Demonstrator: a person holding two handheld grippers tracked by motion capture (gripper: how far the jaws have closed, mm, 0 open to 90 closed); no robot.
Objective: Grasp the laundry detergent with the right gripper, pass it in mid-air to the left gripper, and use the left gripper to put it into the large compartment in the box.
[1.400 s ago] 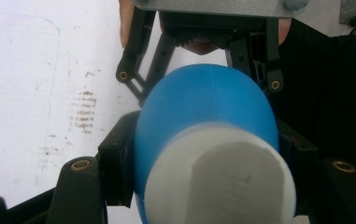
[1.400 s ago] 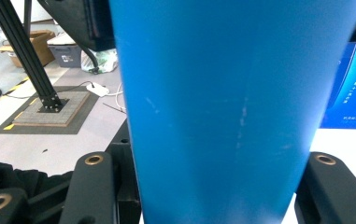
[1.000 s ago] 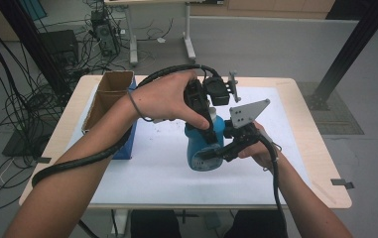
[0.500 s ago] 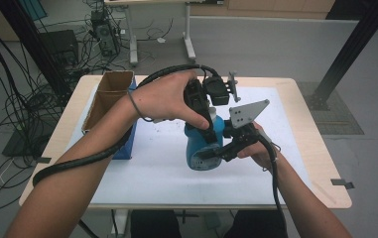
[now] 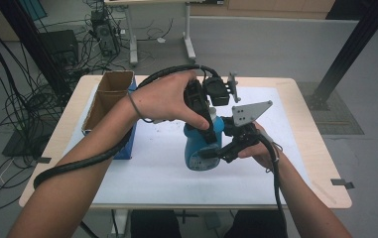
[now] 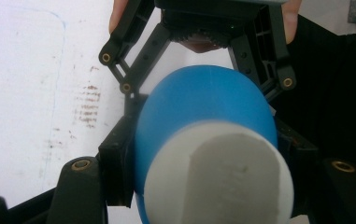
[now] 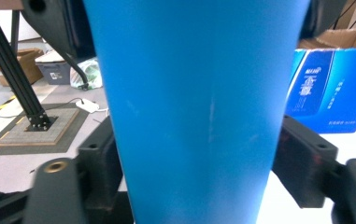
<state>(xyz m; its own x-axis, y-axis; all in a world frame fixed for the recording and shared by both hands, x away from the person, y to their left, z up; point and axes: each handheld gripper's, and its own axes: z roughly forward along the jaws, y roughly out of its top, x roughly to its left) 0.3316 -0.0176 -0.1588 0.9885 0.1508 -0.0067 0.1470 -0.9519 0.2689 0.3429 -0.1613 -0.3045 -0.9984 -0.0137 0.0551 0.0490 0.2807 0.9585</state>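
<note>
The worktop (image 5: 142, 183) is covered by a white sheet, and a blue carton (image 5: 108, 106) with its top open stands well to the left of both sets of fingers. Near the middle a blue bottle (image 5: 201, 148) with a white cap (image 6: 222, 179) is kept upright. The bottle is gripped near its top from above by the left gripper (image 5: 202, 119), its fingers (image 6: 115, 163) pressed against both sides just below the cap. The lower body is flanked by the right gripper (image 5: 215, 152), reaching in level from the right. Its jaws have just been opening, and the fingers (image 7: 302, 158) stand about half wide with the bottle between them, seemingly no longer clamped. By judgement, the handover to the left gripper is done; withdrawing the right gripper and carrying the bottle, perhaps to the carton, are left.
</note>
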